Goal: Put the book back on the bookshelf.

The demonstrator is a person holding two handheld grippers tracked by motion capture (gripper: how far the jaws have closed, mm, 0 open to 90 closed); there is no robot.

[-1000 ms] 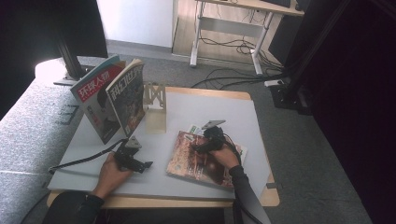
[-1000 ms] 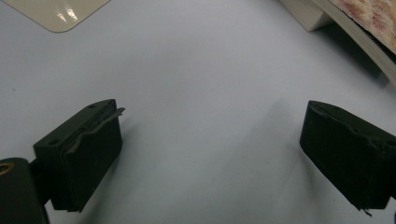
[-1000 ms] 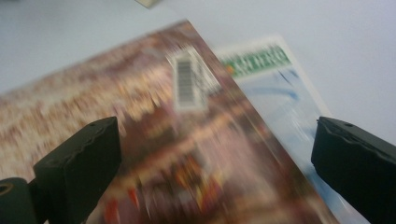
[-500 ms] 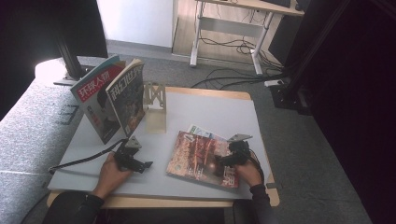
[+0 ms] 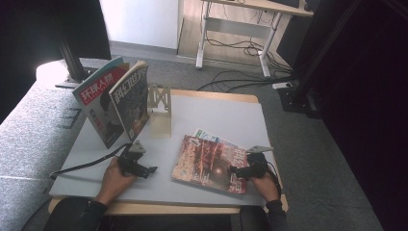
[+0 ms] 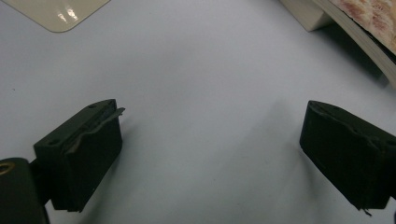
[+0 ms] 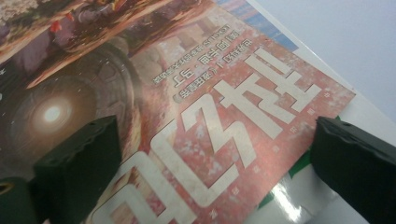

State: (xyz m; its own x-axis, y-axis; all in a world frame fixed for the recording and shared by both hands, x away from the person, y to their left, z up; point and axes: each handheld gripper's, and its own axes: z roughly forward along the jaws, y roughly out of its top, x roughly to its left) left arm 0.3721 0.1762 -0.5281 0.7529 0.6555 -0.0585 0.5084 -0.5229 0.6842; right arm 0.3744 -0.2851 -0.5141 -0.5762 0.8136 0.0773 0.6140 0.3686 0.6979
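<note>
A grey-topped table [image 5: 221,115] takes up the middle of the high view. At its far left two magazines [image 5: 118,103] stand upright, leaning against a pale metal bookend [image 5: 159,103]. Nearer the person, right of centre, a red-covered magazine [image 5: 211,163] lies flat on top of another magazine [image 5: 204,134], whose edge peeks out beyond it.

The person's left forearm comes in from the bottom edge, hand resting low on the table near the front left. It holds the left gripper [image 5: 144,169], which points right, toward the red magazine but apart from it. In the left gripper view its jaws are spread wide over bare table, gripping nothing, with the magazines' edge at the upper right.

The right hand [image 5: 263,182] sits at the front right corner of the table, its right gripper [image 5: 235,170] pointing left over the red magazine's near right corner. In the right gripper view the jaws stand wide apart above the cover's large white characters, clamping nothing; whether they touch the cover cannot be told.
</note>
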